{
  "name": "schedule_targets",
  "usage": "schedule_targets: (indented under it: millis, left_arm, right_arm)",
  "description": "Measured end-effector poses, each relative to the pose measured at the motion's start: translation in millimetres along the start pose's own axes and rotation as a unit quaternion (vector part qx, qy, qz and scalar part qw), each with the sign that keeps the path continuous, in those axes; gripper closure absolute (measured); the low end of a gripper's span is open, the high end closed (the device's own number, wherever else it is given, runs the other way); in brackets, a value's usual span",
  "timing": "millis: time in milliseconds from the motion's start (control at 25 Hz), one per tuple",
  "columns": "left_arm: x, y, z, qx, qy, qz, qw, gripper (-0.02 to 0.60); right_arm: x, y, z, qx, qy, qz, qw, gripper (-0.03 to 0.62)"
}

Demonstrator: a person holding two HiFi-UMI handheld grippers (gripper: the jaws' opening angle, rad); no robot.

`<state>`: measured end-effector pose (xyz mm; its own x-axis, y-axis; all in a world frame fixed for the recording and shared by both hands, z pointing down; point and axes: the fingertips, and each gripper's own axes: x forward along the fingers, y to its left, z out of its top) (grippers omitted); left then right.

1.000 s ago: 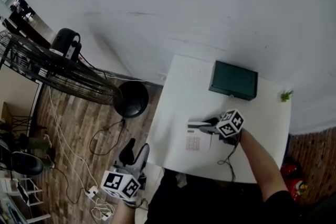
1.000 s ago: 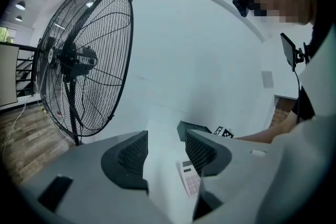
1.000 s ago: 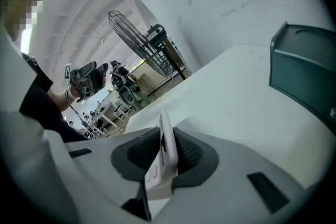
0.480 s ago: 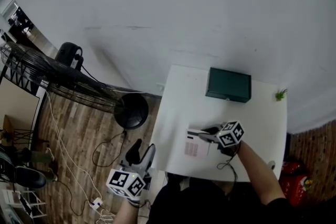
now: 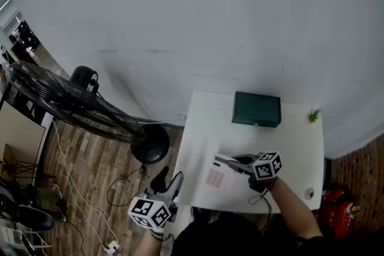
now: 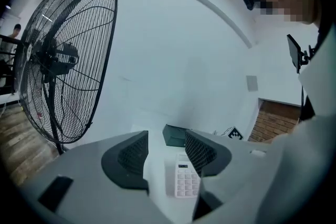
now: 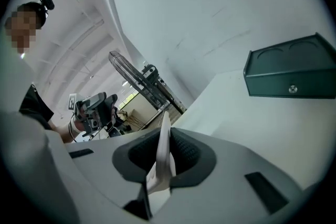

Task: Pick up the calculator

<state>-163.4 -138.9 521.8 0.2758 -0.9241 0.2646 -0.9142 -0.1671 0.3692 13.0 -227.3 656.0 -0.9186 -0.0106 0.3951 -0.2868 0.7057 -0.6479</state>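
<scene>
The calculator (image 5: 218, 176), white with pale keys, hangs tilted over the white table (image 5: 300, 147), held by its right edge. My right gripper (image 5: 231, 162) is shut on it; its jaws have just been closing on the thin body. In the right gripper view the calculator (image 7: 163, 152) shows edge-on between the dark pads (image 7: 186, 155). My left gripper (image 5: 169, 179) stands open with nothing in it, off the table's left front corner. In the left gripper view the calculator (image 6: 186, 181) shows beyond the open left gripper (image 6: 167, 153).
A dark green box (image 5: 256, 109) lies at the table's back edge. A small green plant (image 5: 313, 115) stands at the back right corner. A large black floor fan (image 5: 66, 102) with its round base (image 5: 150, 144) stands left of the table, with cables on the wooden floor.
The right gripper has risen with the calculator, which now hangs tilted off the tabletop. The left gripper has drifted slightly up towards the table's corner.
</scene>
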Motion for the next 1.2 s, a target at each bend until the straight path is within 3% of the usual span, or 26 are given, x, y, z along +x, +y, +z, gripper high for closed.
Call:
schedule_targets:
  millis: [320, 600, 880, 1200]
  left_arm:
    - [5, -6, 5, 0.000, 0.002, -0.022, 0.9998, 0.365]
    - [12, 0, 19, 0.010, -0.009, -0.036, 0.9993, 0.367]
    - [22, 5, 57, 0.002, -0.038, -0.042, 0.9984, 0.368]
    - [37, -5, 56, -0.008, -0.031, -0.067, 0.9973, 0.373]
  right_arm:
    - [-38, 32, 49, 0.027, -0.129, -0.036, 0.991, 0.540]
    - [-70, 72, 93, 0.000, -0.208, -0.054, 0.977, 0.540]
    - [-106, 102, 140, -0.065, -0.267, -0.104, 0.956, 0.540]
    - [-125, 120, 163, -0.052, -0.311, -0.094, 0.944, 0.540]
